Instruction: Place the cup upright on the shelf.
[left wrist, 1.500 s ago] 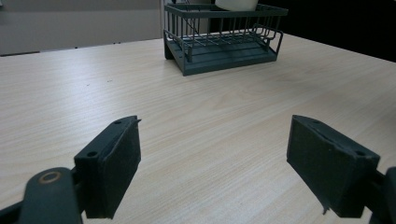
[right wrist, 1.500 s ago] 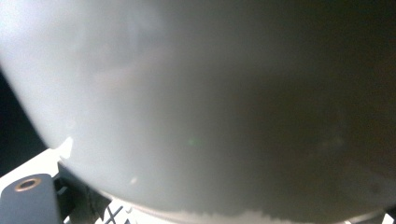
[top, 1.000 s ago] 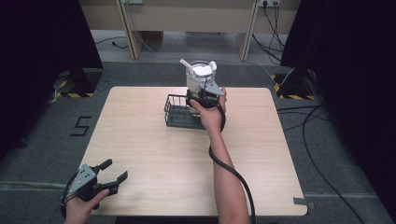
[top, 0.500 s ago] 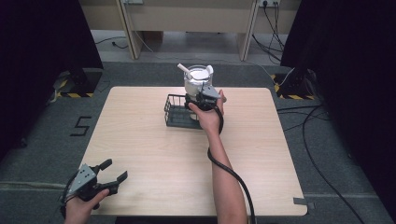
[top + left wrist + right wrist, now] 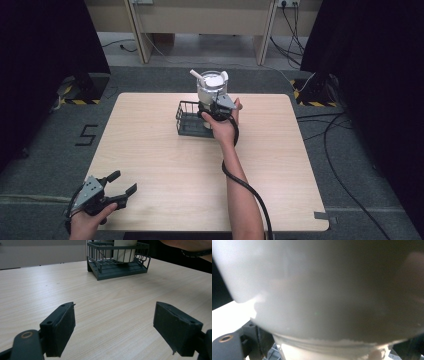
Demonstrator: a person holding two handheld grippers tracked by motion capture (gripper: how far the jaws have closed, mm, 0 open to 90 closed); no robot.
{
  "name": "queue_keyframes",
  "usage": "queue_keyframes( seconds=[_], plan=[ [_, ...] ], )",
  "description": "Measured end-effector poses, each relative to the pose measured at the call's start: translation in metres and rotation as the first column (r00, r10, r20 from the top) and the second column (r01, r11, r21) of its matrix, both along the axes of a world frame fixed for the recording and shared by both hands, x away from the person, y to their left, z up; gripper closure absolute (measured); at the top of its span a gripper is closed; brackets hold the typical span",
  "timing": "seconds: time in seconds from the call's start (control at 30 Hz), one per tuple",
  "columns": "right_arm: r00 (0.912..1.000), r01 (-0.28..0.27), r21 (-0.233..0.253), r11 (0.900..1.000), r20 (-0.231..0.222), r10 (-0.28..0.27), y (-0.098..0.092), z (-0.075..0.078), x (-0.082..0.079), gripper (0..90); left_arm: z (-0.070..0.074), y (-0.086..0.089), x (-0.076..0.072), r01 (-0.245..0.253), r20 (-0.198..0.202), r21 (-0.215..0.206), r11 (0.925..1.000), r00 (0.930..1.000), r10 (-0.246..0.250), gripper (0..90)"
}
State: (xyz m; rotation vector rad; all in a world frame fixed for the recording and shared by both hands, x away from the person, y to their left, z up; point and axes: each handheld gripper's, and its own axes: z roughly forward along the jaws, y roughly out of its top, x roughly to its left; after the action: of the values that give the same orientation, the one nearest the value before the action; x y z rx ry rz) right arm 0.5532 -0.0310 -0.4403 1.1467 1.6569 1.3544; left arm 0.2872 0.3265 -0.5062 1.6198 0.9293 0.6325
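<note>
At the near left corner of the pale wood-grain tabletop [image 5: 150, 165], the person's left hand [image 5: 85, 227] holds the left gripper [image 5: 119, 186] just above the edge, its two black fingers [image 5: 58, 327] spread wide with nothing between them. In the left gripper view these fingers rise from the bottom over bare wood, and the dark grey wire rack [image 5: 117, 258] stands well ahead of them on the tabletop, with the lower part of a white container inside it.

Farther along, the person's right forearm [image 5: 242, 195] reaches up the middle of the tabletop, a black cable [image 5: 252, 192] trailing beside it. The right hand [image 5: 222, 127] holds the right gripper [image 5: 216, 104] at the near right side of the dark grey wire rack [image 5: 189, 120], which sits on the far half of the tabletop, near its middle.

A white cylindrical container with a spout and a handle at its rim [image 5: 211, 86] stands upright at the rack's right end, and the right gripper is pressed against its lower side. In the right gripper view the white container [image 5: 324, 290] is so close that it is blurred; a part of the gripper's black body shows at the lower left, and one cannot tell whether the fingers pinch the container or merely flank it.

Beyond the tabletop lie grey carpet [image 5: 60, 135], loose cables and a pale wooden bench frame [image 5: 200, 15].
</note>
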Motion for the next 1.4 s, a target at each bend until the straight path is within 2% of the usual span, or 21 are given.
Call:
queue_keyframes(
  seconds=[0.07,0.23,0.3,0.6,0.73,1.4],
  plan=[
    [0.9999,0.01,-0.003,1.0,0.002,-0.01,0.0,-0.002,0.0,4.2,0.0,0.0,0.0,-0.001,-0.001,-0.002,1.0,1.0,0.001,17.0],
    [0.9999,0.01,-0.011,1.0,-0.012,-0.011,-0.002,-0.006,0.0,0.3,0.0,0.0,0.0,0.001,-0.003,0.001,1.0,1.0,-0.001,17.0],
    [0.9999,0.011,-0.023,1.0,-0.01,-0.011,-0.002,-0.007,-0.001,0.3,0.0,-0.001,0.0,0.0,-0.003,0.001,1.0,1.0,0.0,17.0],
    [0.9999,-0.001,-0.009,1.0,-0.016,0.001,-0.005,-0.002,-0.006,0.4,-0.001,-0.001,0.0,0.0,-0.003,-0.003,1.0,1.0,0.0,17.0],
    [0.9995,0.001,-0.035,0.999,-0.032,-0.002,-0.005,-0.003,-0.012,1.1,-0.001,-0.001,0.001,0.0,-0.003,-0.003,1.0,1.0,0.0,16.9],
    [0.9987,0.011,-0.026,1.0,-0.049,-0.012,-0.023,0.007,-0.032,2.0,0.0,-0.002,0.0,0.001,0.0,-0.002,1.0,1.0,-0.001,16.9]
  ],
)
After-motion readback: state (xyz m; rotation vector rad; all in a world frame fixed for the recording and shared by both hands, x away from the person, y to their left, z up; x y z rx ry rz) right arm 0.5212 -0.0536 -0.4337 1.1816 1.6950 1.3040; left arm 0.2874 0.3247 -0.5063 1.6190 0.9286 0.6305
